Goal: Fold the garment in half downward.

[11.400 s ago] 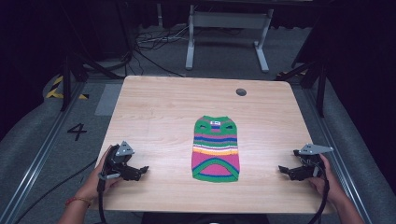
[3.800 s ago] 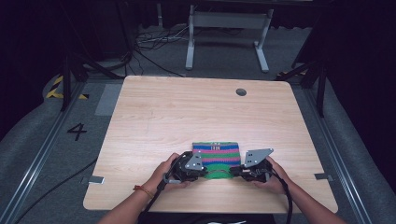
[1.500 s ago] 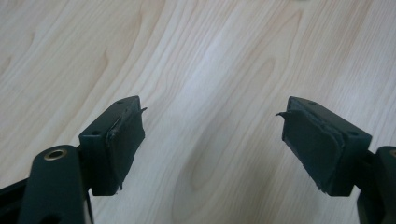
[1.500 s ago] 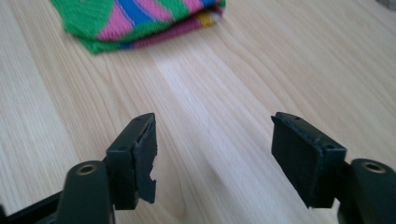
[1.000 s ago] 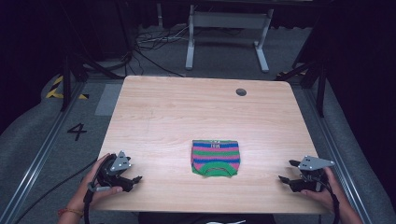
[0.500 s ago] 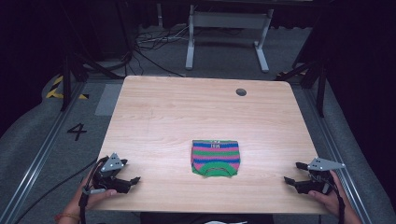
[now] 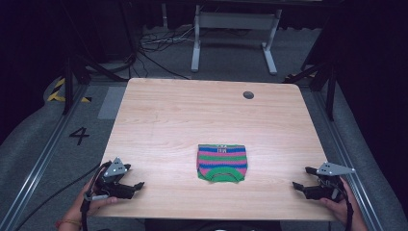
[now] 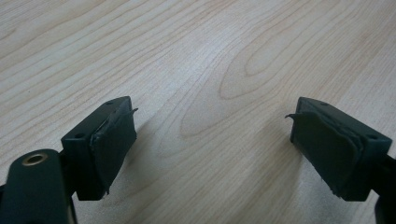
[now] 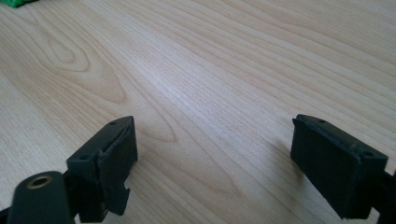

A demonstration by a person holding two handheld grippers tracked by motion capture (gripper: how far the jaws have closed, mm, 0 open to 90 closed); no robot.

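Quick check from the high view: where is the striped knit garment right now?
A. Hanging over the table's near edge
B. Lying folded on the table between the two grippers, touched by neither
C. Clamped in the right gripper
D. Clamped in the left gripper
B: the striped knit garment lies folded flat on the table, with the left gripper and right gripper both open and well apart from it near the front corners.

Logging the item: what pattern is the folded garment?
Green, pink and blue stripes, clearest in the high view.

Small striped knit sweater (image 7: 222,162), folded in half, flat on table's near middle
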